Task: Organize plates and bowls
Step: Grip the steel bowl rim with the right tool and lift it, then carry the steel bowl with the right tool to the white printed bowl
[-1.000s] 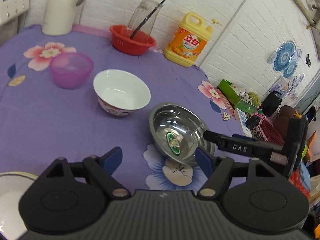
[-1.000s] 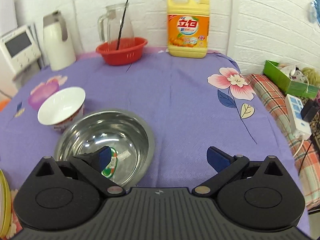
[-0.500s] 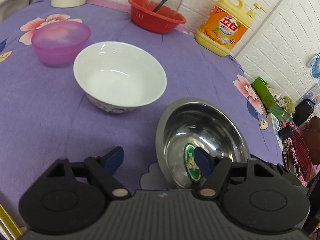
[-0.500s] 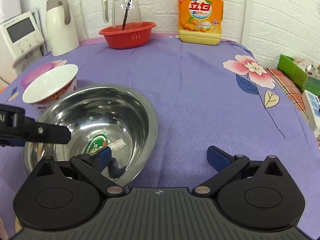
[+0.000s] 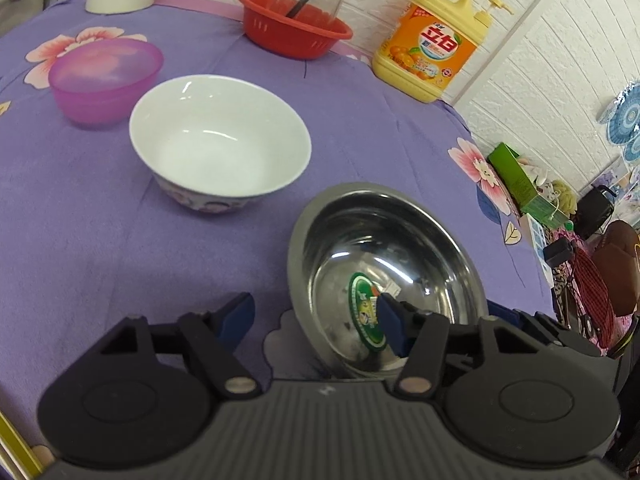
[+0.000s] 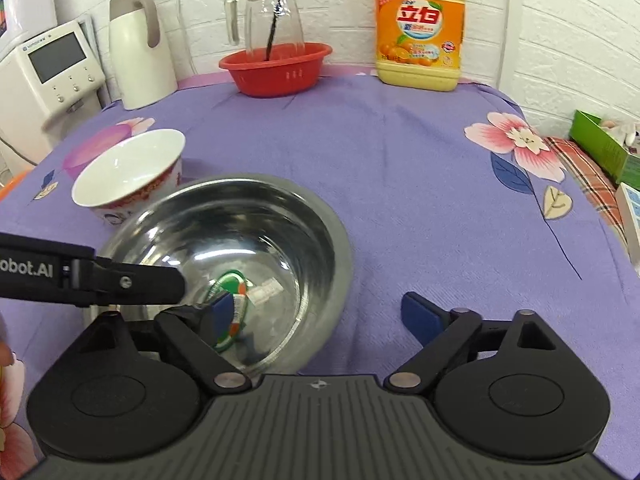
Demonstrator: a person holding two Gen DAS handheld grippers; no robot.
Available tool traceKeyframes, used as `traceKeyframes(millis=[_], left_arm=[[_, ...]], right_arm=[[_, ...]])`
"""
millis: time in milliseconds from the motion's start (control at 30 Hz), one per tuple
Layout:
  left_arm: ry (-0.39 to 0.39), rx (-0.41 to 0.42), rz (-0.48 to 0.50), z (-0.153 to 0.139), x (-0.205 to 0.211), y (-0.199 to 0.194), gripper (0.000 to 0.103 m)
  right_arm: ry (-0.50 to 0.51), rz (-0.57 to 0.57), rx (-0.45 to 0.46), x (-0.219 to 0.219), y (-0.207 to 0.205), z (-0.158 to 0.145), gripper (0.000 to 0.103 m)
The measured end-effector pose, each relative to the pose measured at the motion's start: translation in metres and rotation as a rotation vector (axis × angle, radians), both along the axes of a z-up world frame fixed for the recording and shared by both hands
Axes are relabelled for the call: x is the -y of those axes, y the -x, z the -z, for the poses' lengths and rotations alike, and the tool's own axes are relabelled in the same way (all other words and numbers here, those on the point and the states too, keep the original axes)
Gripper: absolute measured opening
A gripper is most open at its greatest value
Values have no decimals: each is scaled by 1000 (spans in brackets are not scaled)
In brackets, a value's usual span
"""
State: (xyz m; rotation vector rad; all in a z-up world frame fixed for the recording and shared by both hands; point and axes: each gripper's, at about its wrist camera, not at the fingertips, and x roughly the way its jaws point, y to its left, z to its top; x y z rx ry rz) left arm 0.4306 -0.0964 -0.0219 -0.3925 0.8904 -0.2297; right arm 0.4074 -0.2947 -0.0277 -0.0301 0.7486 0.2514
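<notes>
Purple flowered cloth over the worktop (image 6: pixel 400 160), crowded along the back wall: white thermos jug (image 6: pixel 138 48), yellow detergent bottle (image 6: pixel 420 28), red basket (image 6: pixel 276 68) with a glass pitcher (image 6: pixel 272 12) standing in it.

Nearer in, three bowls. Largest, the steel bowl (image 5: pixel 384 264), sitting between both grippers, with a green sticker on its floor. Just beside it, possibly touching, the white ceramic bowl (image 5: pixel 220 140); beyond that, the pink plastic bowl (image 5: pixel 104 76).

Left gripper (image 5: pixel 316 320): fingers partly open, having just been closing, straddling the steel bowl's near-left rim, one pad inside, one outside on the cloth, neither pressing yet as far as visible.

Right gripper (image 6: pixel 324 312): fingers wide apart, left pad inside the bowl, right pad out over bare cloth, holding nothing.

Likely trouble from here:
- Thin, slick, curved wall (poor purchase for flat pads), so a pinch set too shallow could slide off the rim on lifting.
- One-sided grip, so the bowl could tip and swing down.
- Two grippers crowded in one bowl, so fingers could collide.
- White bowl close by, so a skidding steel bowl could knock it.
</notes>
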Motion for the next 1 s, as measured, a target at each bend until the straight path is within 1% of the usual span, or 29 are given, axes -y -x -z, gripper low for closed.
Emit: traceKeyframes(millis=[33,67,100,133,167,233,267,300,333,367,467,533,667,767,867,1000], left_arm=[[-4,5,-4,0,0,-1,51],[-8,9,-9,0,1,-2,44],[-14,11,-7,0,3,-3,41],[-26,17,-2,1,5,-3,34],[-40,22,3,1,7,-4,29],[-37,18,34,0,10,-3,24],[-14,8,52,0,10,0,23],[-6,2,62,-1,9,5,22],[-18,2,69,-3,8,10,23],[-15,8,80,-5,7,18,23],[3,10,105,-11,-1,43,23],[-12,21,128,-15,-4,63,23],[-27,45,175,-19,-10,104,22],[-32,40,205,-17,-13,131,22],[-57,37,239,-12,-14,151,22],[-73,28,255,-7,-16,161,22]], right_arm=[[-3,8,1,2,-1,1,103],[-5,17,5,3,-2,2,103],[-7,19,13,3,-2,2,103],[-7,8,18,0,-3,2,103],[-5,-2,22,-3,-4,2,103],[18,-35,22,-12,-3,1,103],[18,-53,17,-17,-1,0,103],[1,-76,6,-20,3,-2,99],[-15,-98,-2,-23,9,-4,98],[-3,-97,6,-26,17,-6,98],[3,-88,28,-29,41,-12,98],[-1,-84,39,-31,61,-16,100],[-10,-84,50,-35,100,-20,101],[-13,-87,40,-38,129,-21,101],[-4,-92,32,-42,151,-17,102],[-12,-86,10,-44,163,-11,102]])
